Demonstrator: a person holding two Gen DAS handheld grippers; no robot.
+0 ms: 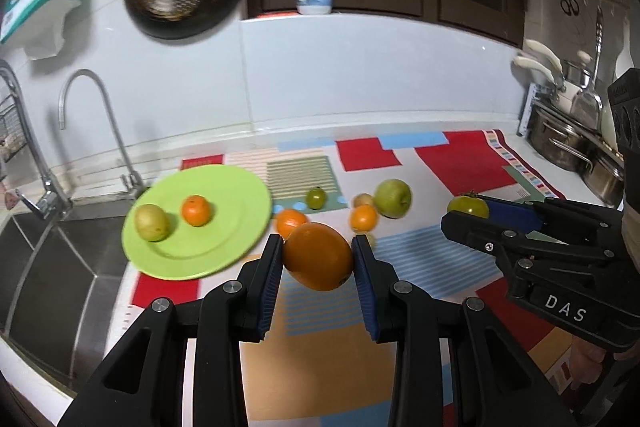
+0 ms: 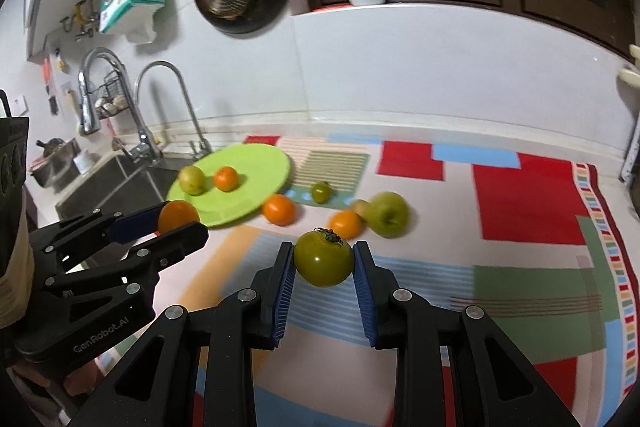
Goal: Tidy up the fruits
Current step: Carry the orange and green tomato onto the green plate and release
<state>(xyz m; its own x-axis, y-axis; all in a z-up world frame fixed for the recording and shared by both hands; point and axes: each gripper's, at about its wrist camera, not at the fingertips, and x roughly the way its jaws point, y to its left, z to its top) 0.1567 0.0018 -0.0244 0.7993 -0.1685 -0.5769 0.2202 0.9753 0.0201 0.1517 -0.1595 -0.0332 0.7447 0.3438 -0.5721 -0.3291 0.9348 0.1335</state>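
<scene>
Glossy green tomato (image 2: pixel 323 259); dimpled, shiny orange (image 1: pixel 318 255). Smooth plastic-looking plate (image 1: pixel 224 259). Matt black gripper (image 2: pixel 324 281) with ribbed blue pads (image 2: pixel 285 291). Chromed metal taps (image 1: pixel 100 115), steel sink (image 1: pixel 52 267). Printed mat (image 2: pixel 520 207) looks woven.

Free room and obstacles on the patterned mat (image 2: pixel 520 195):

- Right half of the mat, up to its right edge: bare; open passage.
- Near edge: bare under both grippers.
- Middle, toward the far edge: a cluster blocks a low pass. It comprises a green apple (image 2: pixel 386 214) touching a small pale fruit (image 2: pixel 360 207), an orange (image 2: pixel 346 224) just beside them, a second orange (image 2: pixel 279 209), and a small green tomato (image 2: pixel 321 191).
- Far left corner: green plate (image 2: pixel 264 163). A pale green fruit (image 2: pixel 192 179) and a small orange (image 2: pixel 226 178) occupy its left part; its right part is bare.
- Beyond the left edge: sink (image 1: pixel 60 267) with faucets (image 1: pixel 100 115) upright behind it.
- Left gripper (image 2: pixel 182 217) and right gripper (image 1: pixel 466 209) sit well apart.
</scene>
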